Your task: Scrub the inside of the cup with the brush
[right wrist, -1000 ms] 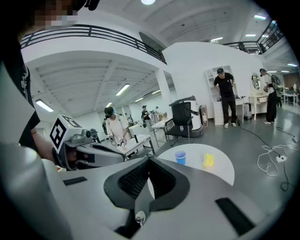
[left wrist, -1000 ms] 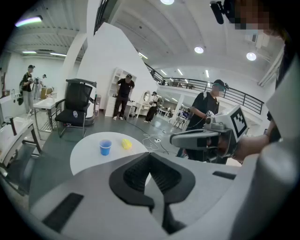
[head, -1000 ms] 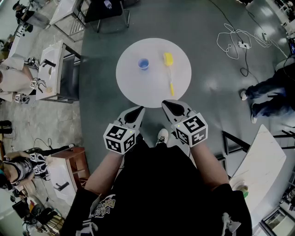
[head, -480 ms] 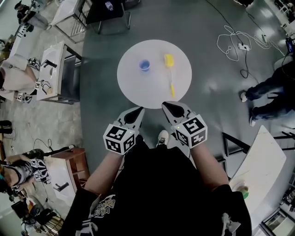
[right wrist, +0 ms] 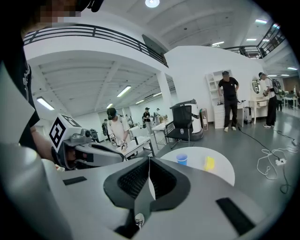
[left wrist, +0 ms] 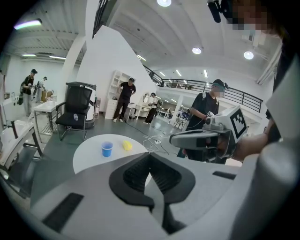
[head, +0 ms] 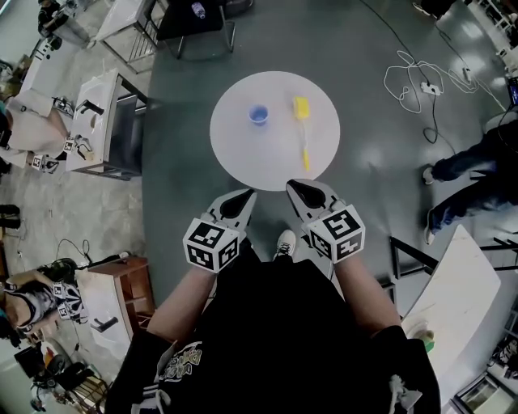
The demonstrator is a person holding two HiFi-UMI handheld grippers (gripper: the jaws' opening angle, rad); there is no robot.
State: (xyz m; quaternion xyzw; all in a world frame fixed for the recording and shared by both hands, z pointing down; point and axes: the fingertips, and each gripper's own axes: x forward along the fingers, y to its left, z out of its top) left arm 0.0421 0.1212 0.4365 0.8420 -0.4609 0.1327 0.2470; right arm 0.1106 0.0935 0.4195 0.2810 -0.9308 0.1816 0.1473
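Note:
A small blue cup [head: 258, 115] stands upright on the round white table [head: 243, 154], left of centre. To its right lies a yellow brush [head: 302, 125], its sponge head at the far end and its thin handle pointing toward me. Both grippers hang short of the table's near edge. My left gripper [head: 246, 194] is shut and holds nothing. My right gripper [head: 292, 185] is shut and empty as well. The cup [left wrist: 107, 149] and brush head [left wrist: 127, 146] show in the left gripper view, and the cup [right wrist: 182, 159] and brush [right wrist: 209, 163] in the right gripper view.
White workbenches [head: 95, 121] stand at the left, a chair [head: 190, 20] beyond the table. Cables [head: 421, 85] lie on the grey floor at the right, near a standing person [head: 477, 166]. A white bench [head: 453, 291] is at the lower right. Other people stand around the hall.
The table, cup and brush have slid slightly down and right in the head view as the camera shifted. The person at the right moved a little right. Both grippers keep still and shut.

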